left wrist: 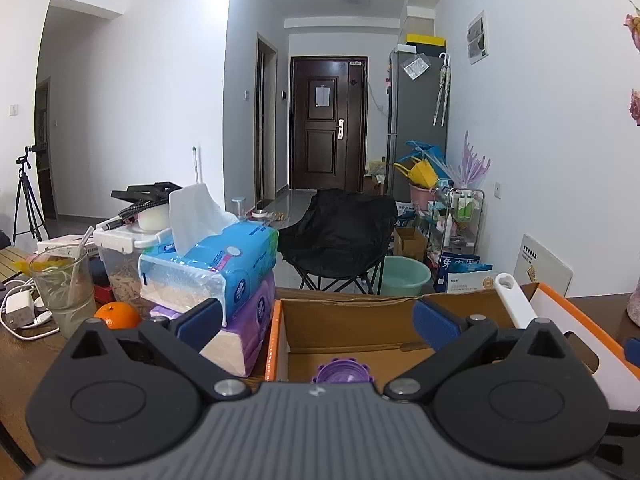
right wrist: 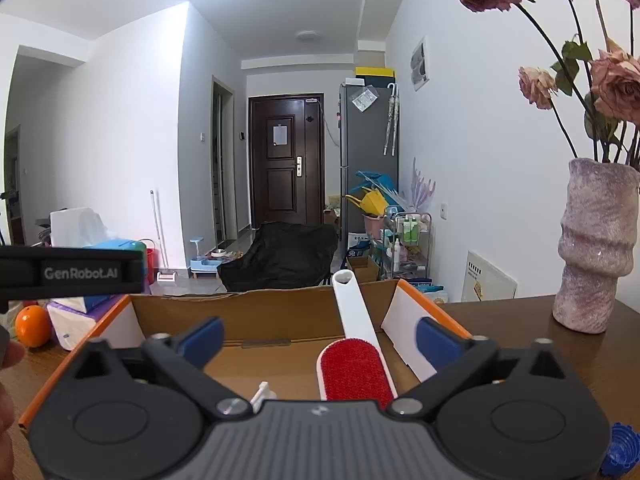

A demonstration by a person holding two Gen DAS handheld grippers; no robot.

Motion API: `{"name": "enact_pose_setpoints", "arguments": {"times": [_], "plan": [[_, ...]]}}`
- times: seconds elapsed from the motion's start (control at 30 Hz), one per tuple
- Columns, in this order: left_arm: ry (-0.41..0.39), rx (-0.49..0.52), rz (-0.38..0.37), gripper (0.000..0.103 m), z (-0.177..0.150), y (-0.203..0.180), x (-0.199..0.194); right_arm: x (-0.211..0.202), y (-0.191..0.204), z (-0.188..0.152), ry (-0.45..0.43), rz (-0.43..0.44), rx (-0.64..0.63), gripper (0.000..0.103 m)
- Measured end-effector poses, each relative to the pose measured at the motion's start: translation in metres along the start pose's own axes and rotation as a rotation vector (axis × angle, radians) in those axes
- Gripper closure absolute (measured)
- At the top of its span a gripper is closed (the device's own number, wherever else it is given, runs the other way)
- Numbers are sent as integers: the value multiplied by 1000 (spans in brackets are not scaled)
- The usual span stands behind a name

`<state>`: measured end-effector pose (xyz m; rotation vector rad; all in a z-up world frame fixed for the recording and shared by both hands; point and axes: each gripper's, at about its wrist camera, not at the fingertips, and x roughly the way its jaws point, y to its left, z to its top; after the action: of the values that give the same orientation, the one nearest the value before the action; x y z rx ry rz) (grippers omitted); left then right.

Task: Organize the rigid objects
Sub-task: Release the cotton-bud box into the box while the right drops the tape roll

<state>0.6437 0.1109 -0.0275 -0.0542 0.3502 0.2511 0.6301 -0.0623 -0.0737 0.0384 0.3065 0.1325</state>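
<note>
An open cardboard box [left wrist: 344, 322] with orange-edged flaps stands on the brown table; in the right wrist view the box [right wrist: 280, 316] fills the middle. Inside it a white-handled lint brush with a red pad [right wrist: 354, 364] leans against the back wall; its handle [left wrist: 514, 300] shows in the left wrist view. A purple ribbed piece [left wrist: 344, 372] lies in the box just below my left gripper [left wrist: 320, 322], which is open and empty. My right gripper [right wrist: 320, 338] is open and empty above the brush. A small white part [right wrist: 262, 394] lies in the box. A blue ribbed piece [right wrist: 622, 450] sits on the table, bottom right.
Stacked tissue packs [left wrist: 224, 276], an orange [left wrist: 117, 315], a glass with a spoon [left wrist: 64, 284] and a lidded container [left wrist: 120, 256] crowd the table left of the box. A pink vase with dried roses [right wrist: 596, 248] stands right. The left gripper's body [right wrist: 72, 272] crosses at left.
</note>
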Motion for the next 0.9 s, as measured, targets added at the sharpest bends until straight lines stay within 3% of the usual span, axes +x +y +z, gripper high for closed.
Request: {"name": "enact_pose_setpoints", "arguments": {"times": [0.47, 0.9], "plan": [[20, -13, 24, 0, 0, 5, -3, -2, 0, 1, 17, -14, -10, 0], [14, -52, 18, 0, 0, 16, -47, -47, -3, 0, 27, -29, -49, 0]]}}
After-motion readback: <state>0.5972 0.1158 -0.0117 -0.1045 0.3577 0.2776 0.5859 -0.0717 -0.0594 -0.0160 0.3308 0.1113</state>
